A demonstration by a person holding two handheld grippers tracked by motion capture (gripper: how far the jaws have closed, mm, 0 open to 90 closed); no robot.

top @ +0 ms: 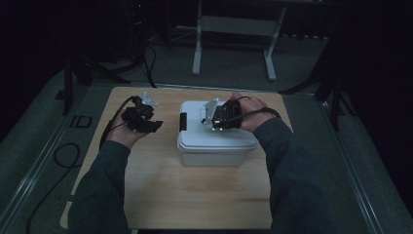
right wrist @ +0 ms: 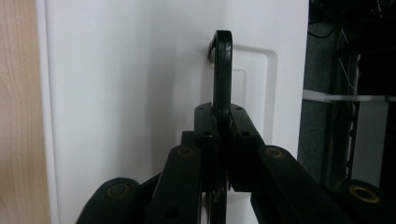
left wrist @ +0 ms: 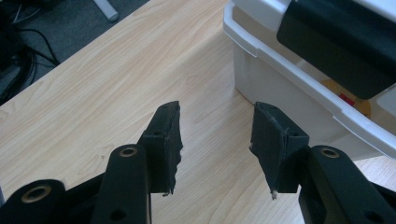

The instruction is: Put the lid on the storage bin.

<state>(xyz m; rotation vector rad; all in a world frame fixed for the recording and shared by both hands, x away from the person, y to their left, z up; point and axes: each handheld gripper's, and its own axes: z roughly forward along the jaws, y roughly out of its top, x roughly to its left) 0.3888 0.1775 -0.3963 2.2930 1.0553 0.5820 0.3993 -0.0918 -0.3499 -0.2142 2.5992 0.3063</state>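
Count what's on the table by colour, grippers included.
White: 1, the box
Black: 4, the latch on the box's end, the handle on its lid, the left gripper and the right gripper
Total: 5

So the high view sits above the near edge of the table [top: 160,195], looking forward and down, far enough back to take in the whole top plus the floor beyond its far edge. The left gripper view rides low and close, facing along its jaws at the bare wood and the white box [left wrist: 280,70] just past them. The right gripper view is pressed right up over that box's lid, on its black handle [right wrist: 222,70]. All three share the box.
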